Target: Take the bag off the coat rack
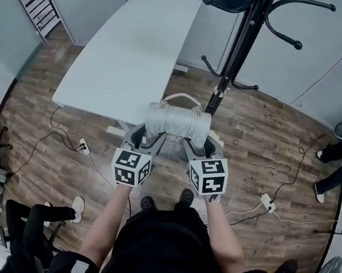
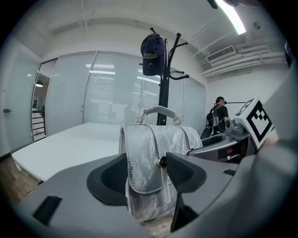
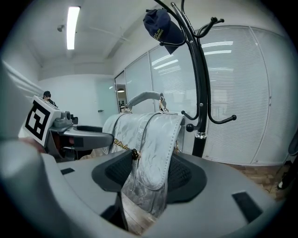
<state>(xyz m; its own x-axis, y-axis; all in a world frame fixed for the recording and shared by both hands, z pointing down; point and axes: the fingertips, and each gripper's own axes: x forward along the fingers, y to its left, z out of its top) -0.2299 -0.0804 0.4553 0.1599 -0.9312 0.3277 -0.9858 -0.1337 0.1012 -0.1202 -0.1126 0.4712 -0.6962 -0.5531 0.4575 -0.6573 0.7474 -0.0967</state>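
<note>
Over the wood floor point(image 1: 270, 132), near the coat rack point(image 1: 237, 54), with left gripper point(image 1: 147, 140) and right gripper point(image 1: 198, 146) each pinching a bag point(image 1: 177, 122) end: unhooking judged complete; next, carry clear, level, grip firm.

Bright ceiling strip light point(image 3: 71, 27) glares; gripper views curve, darkening at edges.

White table point(image 1: 125, 53), navy cap point(image 2: 152, 55)

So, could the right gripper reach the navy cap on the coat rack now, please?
Probably not: the right gripper is clamped on the silver handbag, and the cap hangs high atop the rack.
</note>
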